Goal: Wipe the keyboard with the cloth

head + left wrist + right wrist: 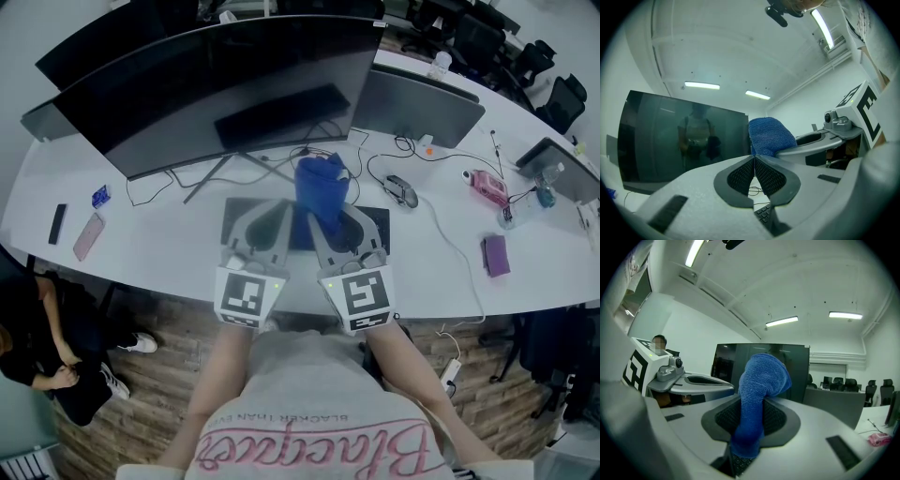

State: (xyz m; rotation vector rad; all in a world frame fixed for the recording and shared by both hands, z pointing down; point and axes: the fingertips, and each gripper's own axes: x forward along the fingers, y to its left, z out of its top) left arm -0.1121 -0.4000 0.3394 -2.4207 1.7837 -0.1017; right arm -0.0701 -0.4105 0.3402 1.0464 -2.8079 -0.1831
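Blue cloth (761, 376) is pinched in the right claw (751, 427), mid-frame over the keyboard (302, 240); the left claw (754, 161) is pressed together, empty.

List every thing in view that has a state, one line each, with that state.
left hand-held gripper, shut, nothing between its jaws
right hand-held gripper, shut on the cloth
cloth, bunched, sticking up out of the jaws
keyboard, flat on the desk, partly hidden under both grippers
monitor, screen dark
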